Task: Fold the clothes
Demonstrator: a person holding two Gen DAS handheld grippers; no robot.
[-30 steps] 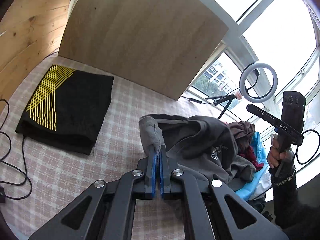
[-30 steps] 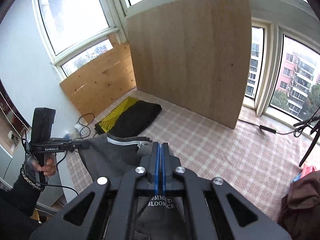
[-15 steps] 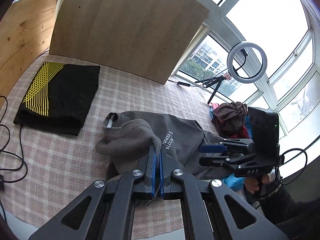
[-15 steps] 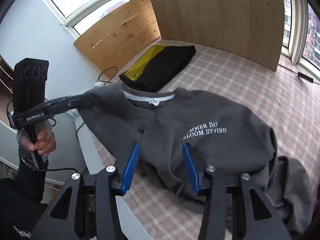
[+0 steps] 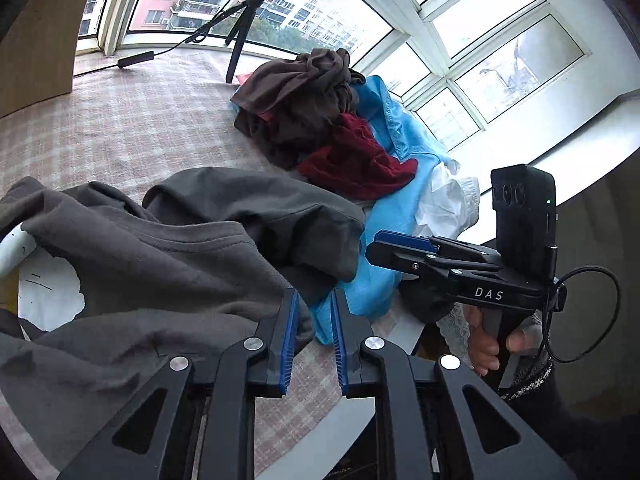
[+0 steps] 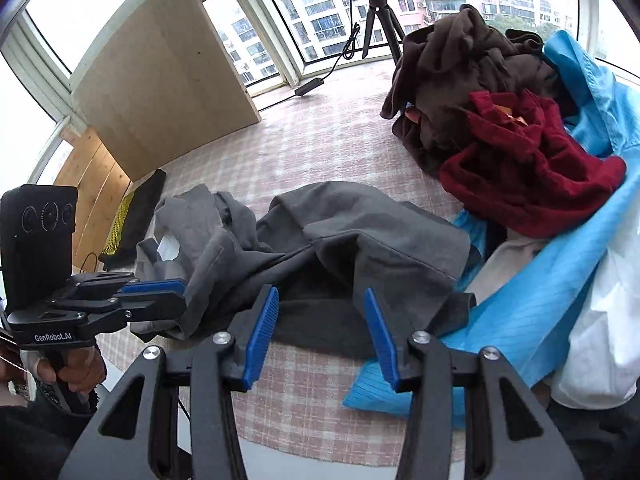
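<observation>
While the left gripper (image 5: 313, 334) is hanging over the table's near edge, its blue pads (image 5: 289, 336) are standing a little apart, having just been opening, with a hem of the grey sweatshirt (image 5: 168, 248) lying against the left pad and between the jaws but not pinched. Seen from the right wrist, that tool is showing the label "GenRobot.AI" on its body, and a hand (image 6: 76, 368) is gripping its handle. To its right, the right gripper (image 6: 320, 330) is hovering with its jaws parted wider, nothing between the pads, above the sweatshirt's dark lower edge; from the left wrist its side is reading "DAS". Spreading outward, the sweatshirt is lying rumpled on the pink checked tablecloth (image 6: 304, 148), its sleeve end touching a light blue garment (image 6: 532, 320). Beyond that, a pile of unfolded clothes is sitting: a dark red knit (image 6: 524, 176) on a brown garment (image 6: 460, 64), with white cloth (image 6: 600, 320) beside. Farther left, a folded black garment with yellow stripes (image 6: 132, 216) is resting near a wooden board (image 6: 160, 80). At the window, a tripod (image 6: 376, 20) is standing.
</observation>
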